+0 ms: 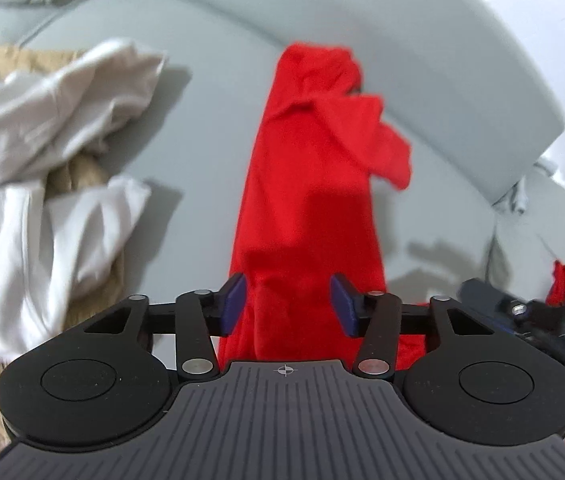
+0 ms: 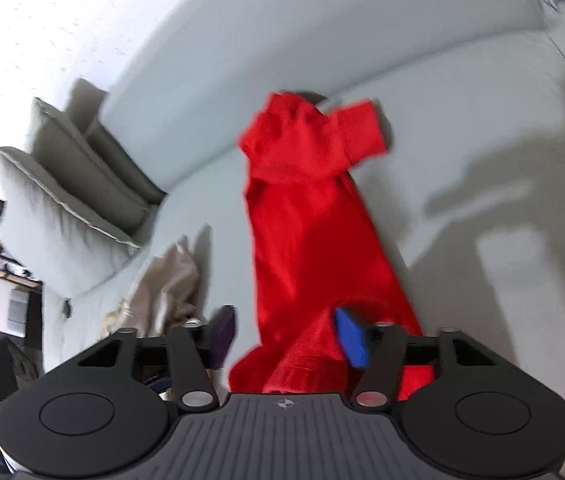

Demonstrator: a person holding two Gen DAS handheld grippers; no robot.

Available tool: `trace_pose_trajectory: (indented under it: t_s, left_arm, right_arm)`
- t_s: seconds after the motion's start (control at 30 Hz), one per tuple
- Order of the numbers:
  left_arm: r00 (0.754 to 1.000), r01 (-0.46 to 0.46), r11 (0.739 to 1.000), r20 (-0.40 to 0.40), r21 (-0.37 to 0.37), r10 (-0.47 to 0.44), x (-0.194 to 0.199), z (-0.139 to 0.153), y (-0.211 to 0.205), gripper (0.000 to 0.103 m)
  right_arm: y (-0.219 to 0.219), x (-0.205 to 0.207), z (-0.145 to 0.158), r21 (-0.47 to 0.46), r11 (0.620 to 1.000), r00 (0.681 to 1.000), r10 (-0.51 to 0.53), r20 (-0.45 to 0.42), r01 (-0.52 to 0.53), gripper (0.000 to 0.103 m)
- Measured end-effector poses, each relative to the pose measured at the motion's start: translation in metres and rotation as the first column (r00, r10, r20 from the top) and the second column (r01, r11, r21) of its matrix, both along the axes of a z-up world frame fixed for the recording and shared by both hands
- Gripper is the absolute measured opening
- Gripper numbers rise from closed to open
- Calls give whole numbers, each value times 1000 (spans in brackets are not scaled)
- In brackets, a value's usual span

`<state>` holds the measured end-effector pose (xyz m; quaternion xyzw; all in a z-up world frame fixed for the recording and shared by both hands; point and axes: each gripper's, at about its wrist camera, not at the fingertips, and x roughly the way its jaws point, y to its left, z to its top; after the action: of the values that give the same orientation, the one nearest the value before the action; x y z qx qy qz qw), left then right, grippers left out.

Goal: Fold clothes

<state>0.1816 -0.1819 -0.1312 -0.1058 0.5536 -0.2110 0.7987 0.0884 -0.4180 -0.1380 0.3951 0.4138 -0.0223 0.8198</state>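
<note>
Both the left gripper [image 1: 288, 306] and right gripper [image 2: 284, 338] stand open, the red shirt [image 1: 310, 184] loose between each one's pads; its bunched far sleeve may crease into the fold.

Bright, even light; soft shadows on the sofa [image 2: 462, 128]; motion blur, fisheye-bent edges.
</note>
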Motion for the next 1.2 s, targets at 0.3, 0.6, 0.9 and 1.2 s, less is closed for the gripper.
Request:
trace_pose_trajectory:
  t_s: [0.3, 0.6, 0.9, 1.2]
  left_arm:
    - [989, 116, 993, 94, -3, -115, -54, -8, 27, 54]
    - [972, 223, 975, 81, -2, -222, -88, -36, 3, 23]
    - [976, 209, 976, 56, 68, -212, -79, -50, -7, 20]
    - [969, 240, 969, 46, 51, -242, -83, -43, 39, 34]
  right_arm:
    - [3, -31, -3, -125, 989, 997, 71, -13, -72, 57]
    - [59, -46, -65, -367, 881, 953, 248, -175, -297, 23]
    - [61, 33, -39, -503, 838, 973, 229, -26, -211, 30]
    - [48, -1, -10, -433, 872, 970, 240, -28, -228, 39]
